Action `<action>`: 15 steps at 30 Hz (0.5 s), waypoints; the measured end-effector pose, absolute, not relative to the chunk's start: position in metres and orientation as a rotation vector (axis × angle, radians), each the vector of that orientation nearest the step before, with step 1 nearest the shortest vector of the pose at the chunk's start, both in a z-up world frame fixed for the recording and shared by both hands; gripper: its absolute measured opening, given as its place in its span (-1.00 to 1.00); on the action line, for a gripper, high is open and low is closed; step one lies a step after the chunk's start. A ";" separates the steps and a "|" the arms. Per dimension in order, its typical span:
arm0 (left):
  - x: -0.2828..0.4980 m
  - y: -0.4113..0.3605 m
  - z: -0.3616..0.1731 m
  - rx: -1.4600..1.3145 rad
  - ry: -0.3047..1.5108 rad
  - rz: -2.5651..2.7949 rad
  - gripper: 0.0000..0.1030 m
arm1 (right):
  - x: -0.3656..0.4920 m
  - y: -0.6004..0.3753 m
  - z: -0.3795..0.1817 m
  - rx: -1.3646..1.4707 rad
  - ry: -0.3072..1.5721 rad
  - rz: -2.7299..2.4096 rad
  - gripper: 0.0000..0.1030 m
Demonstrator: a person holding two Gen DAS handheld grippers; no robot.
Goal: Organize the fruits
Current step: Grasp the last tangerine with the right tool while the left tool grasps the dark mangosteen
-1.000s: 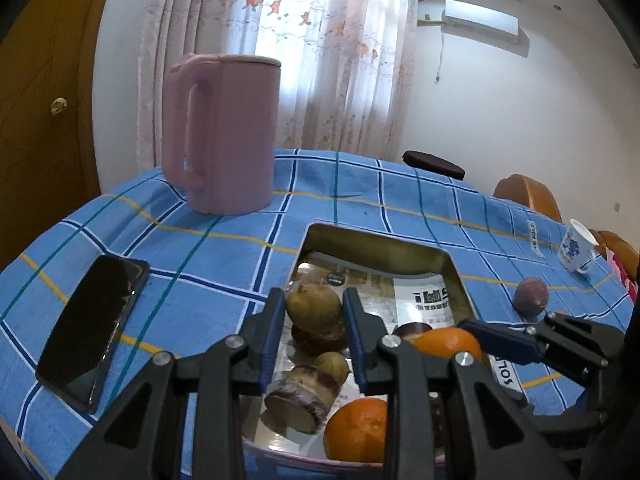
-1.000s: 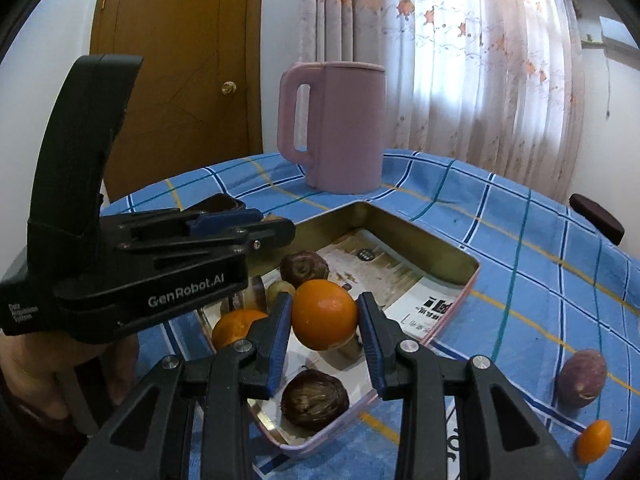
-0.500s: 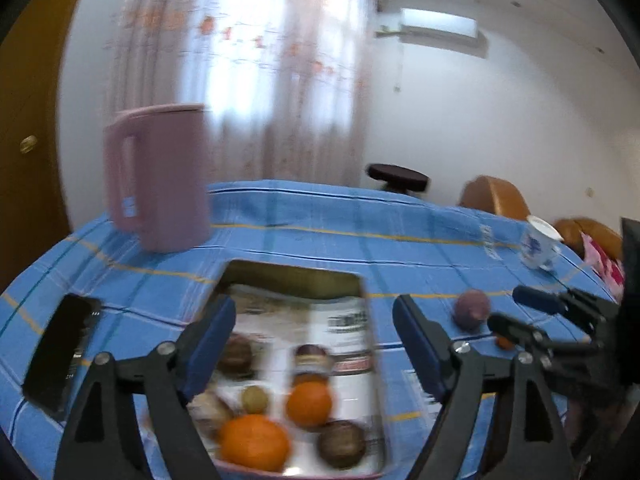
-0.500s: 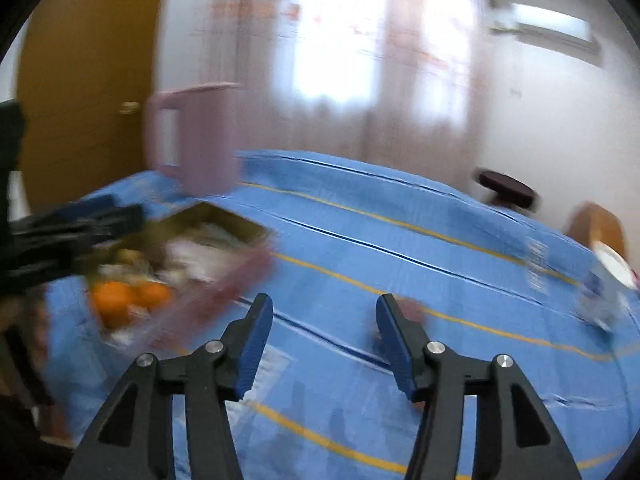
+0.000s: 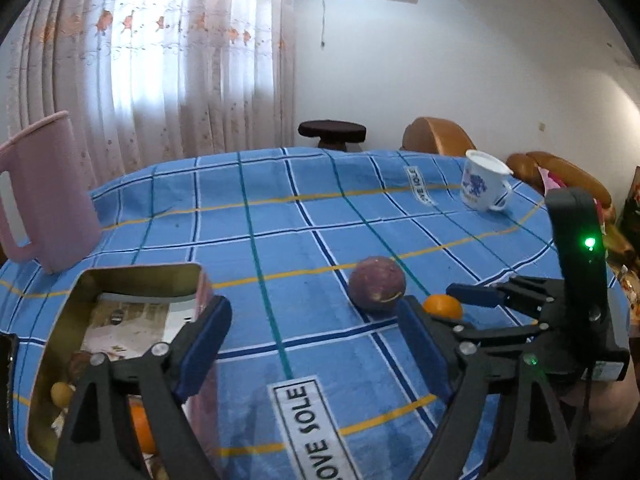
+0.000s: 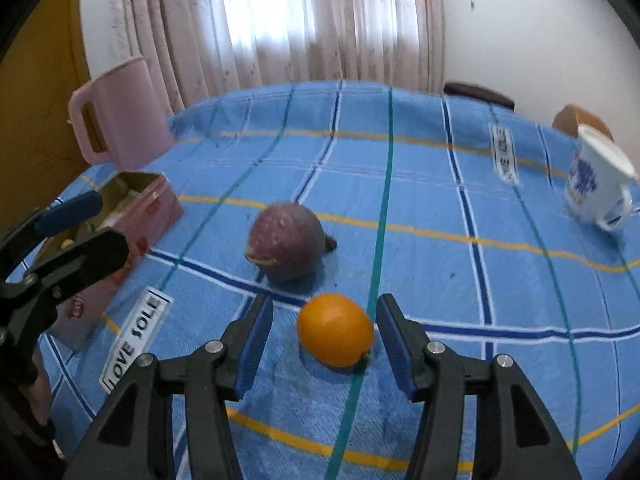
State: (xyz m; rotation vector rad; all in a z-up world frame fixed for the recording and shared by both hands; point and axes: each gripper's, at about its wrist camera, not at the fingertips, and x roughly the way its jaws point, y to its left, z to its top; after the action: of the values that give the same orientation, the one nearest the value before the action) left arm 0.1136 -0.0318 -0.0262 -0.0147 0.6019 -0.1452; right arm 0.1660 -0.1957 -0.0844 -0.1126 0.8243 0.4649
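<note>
A small orange kumquat lies on the blue checked tablecloth between the fingers of my open right gripper; the pads do not touch it. A purple passion fruit sits just beyond it. In the left wrist view the same passion fruit and kumquat lie ahead to the right, with the right gripper reaching in beside them. My left gripper is open wide and empty above the cloth. The metal tray at lower left holds several fruits, among them an orange.
A pink pitcher stands at the far left behind the tray. A white mug with blue print stands at the far right. The tray also shows in the right wrist view. Chairs and a stool stand beyond the table.
Both grippers released their fruits into the tray, opened and swung right. The right gripper now straddles the kumquat; the left hovers over the cloth right of the tray.
</note>
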 end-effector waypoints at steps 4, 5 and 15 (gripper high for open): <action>0.123 -0.040 -0.030 0.004 0.622 -0.149 0.70 | 0.168 -0.198 -0.088 -0.118 0.838 0.452 -0.21; 0.125 -0.043 -0.032 0.006 0.629 -0.156 0.70 | 0.168 -0.200 -0.088 -0.116 0.837 0.439 -0.21; 0.159 -0.077 -0.046 0.020 0.696 -0.219 0.70 | 0.181 -0.237 -0.079 -0.001 0.799 0.322 -0.21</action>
State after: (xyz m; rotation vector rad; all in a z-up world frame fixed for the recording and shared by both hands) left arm 0.1594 -0.0767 -0.0456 0.0195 0.6965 -0.2192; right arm 0.1815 -0.2369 -0.0787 -0.0009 0.7990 0.3222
